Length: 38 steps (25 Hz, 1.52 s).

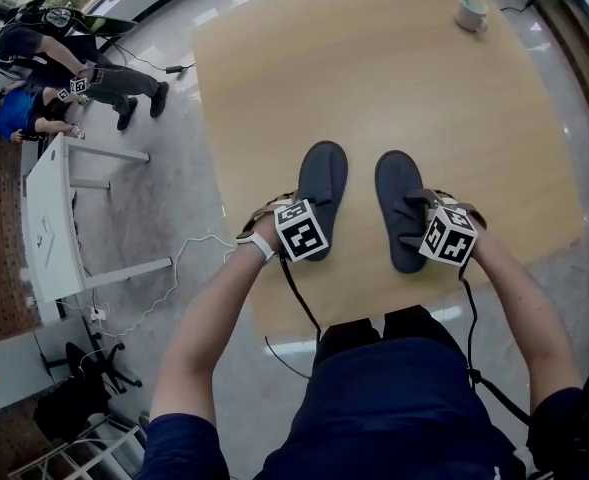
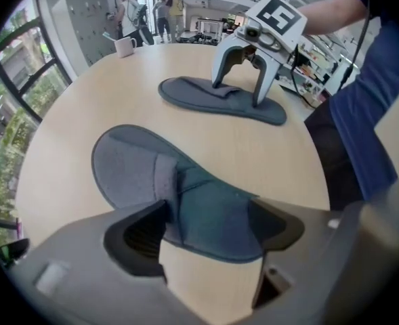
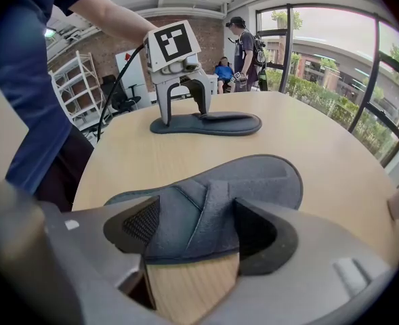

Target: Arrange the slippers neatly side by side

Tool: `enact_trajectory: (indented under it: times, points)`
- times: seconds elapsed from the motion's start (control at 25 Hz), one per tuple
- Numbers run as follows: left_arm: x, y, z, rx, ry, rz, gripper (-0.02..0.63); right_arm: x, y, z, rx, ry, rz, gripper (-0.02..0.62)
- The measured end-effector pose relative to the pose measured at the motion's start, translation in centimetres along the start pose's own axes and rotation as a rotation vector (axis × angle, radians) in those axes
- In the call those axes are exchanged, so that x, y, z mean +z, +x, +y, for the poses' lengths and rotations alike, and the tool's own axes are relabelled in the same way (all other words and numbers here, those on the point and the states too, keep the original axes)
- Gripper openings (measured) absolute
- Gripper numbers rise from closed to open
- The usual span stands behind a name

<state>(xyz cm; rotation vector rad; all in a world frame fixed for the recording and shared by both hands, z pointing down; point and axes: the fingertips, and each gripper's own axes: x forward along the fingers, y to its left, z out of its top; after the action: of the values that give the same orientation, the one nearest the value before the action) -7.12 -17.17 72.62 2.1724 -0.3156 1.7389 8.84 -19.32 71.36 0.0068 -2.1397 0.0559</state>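
Two dark grey slippers lie toes-away on the round wooden table [image 1: 374,78]. My left gripper [image 1: 315,218] is shut on the left slipper [image 1: 322,173] across its strap; in the left gripper view the left slipper [image 2: 185,195] fills the gap between the pads of that gripper [image 2: 209,232]. My right gripper [image 1: 415,226] is shut on the right slipper [image 1: 396,183] the same way, and in the right gripper view the creased strap of the right slipper [image 3: 206,198] sits between that gripper's [image 3: 192,232] pads. Each view shows the other gripper [image 2: 238,97] [image 3: 184,114] straddling its slipper.
A white mug [image 1: 471,11] stands at the table's far edge, also seen in the left gripper view as the mug [image 2: 125,45]. The near table edge lies just behind the heels. A white desk [image 1: 49,218], floor cables and people [image 1: 64,78] are off to the left.
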Motion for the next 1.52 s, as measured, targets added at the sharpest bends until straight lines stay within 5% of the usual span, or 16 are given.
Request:
enact_trajectory:
  times: [0.52,1.52]
  points:
    - [2.8,1.1,-3.1,0.035,-0.286,-0.112,0.373,0.0,0.7,-0.3,-0.009,0.007,0.034,0.351]
    - [7.9,2.6,-4.8,0.077,-0.516,-0.168,0.373,0.1,1.1,-1.3,0.015,-0.03,0.088,0.351]
